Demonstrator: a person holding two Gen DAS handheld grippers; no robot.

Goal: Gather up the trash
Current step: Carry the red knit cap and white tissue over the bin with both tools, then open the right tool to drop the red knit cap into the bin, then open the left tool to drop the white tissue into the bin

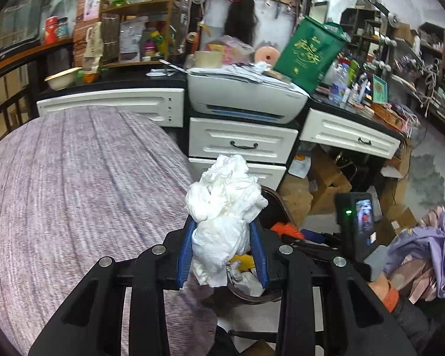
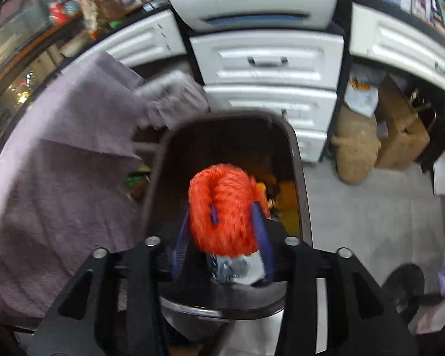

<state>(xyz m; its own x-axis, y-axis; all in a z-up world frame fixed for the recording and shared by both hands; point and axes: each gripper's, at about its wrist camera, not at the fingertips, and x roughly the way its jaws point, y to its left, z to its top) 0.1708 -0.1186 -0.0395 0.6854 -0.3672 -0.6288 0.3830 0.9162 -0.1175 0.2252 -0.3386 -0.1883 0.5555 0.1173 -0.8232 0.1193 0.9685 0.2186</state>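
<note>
My left gripper (image 1: 222,225) is shut on a crumpled wad of white tissue (image 1: 222,198), which bulges up past the blue fingers. It hangs at the edge of the bed, just left of the dark trash bin (image 1: 277,198). In the right wrist view my right gripper (image 2: 222,212) points down into that bin (image 2: 299,178). A fluffy orange tuft (image 2: 222,204) sits between its blue fingers (image 2: 262,231), and the jaws stand apart around it without a clear squeeze. Silver and yellow scraps lie in the bin below.
A purple-grey bedspread (image 1: 74,192) fills the left side. White drawers (image 1: 243,145) and a printer (image 1: 246,95) stand behind the bin. Cardboard boxes (image 2: 400,136) and a burlap sack (image 2: 356,154) sit on the floor to the right, and purple clothes (image 1: 430,252) lie at far right.
</note>
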